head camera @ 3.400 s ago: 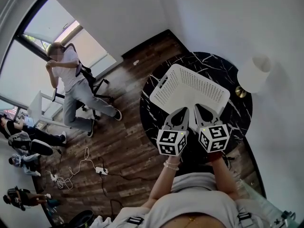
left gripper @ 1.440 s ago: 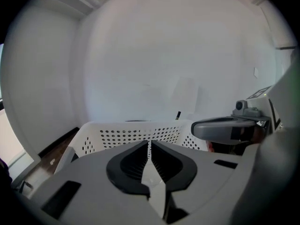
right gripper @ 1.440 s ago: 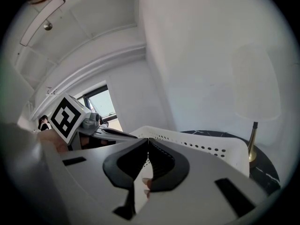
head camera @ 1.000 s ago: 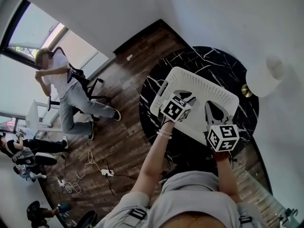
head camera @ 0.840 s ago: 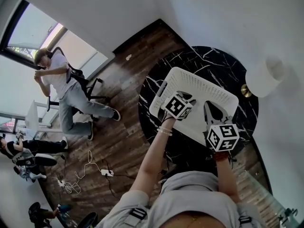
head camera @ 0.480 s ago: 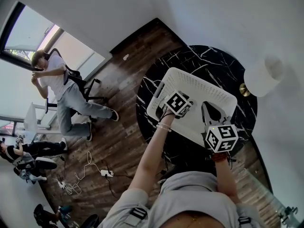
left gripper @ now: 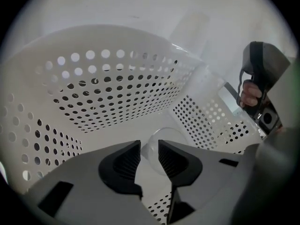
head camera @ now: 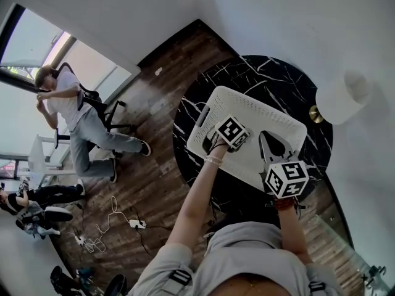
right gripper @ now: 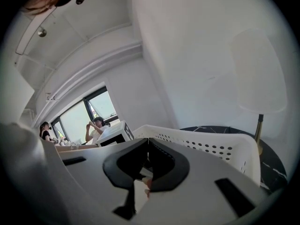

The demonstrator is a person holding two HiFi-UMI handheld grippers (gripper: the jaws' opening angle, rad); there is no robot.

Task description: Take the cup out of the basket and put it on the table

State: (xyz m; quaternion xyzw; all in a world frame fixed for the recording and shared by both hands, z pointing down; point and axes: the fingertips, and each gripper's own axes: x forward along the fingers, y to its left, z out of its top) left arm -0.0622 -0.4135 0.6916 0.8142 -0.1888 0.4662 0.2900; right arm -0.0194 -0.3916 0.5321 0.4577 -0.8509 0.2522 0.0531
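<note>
A dark wooden floor (head camera: 148,184) fills the left half of the head view, with a person (head camera: 68,106) on an office chair at the upper left. Right of centre stands a round black marble tabletop (head camera: 290,82), and a white perforated basket (head camera: 203,119) covers most of it. A lamp (head camera: 339,97) with a white shade sits at the tabletop's right edge.

The left tongs (left gripper: 149,154) reach down inside the basket, their marker cube over its left half. Their jaws stand narrowly apart, just above the basket floor. The right tongs (right gripper: 147,146) lie over the basket's near right rim, at the lower right of the head view. Their jaws are closed, tips together.

The clear cup (left gripper: 165,137) lies on the basket floor, lower centre of the left gripper view. Its left edge shows in the gap between the left tongs' tips; contact cannot be made out.
</note>
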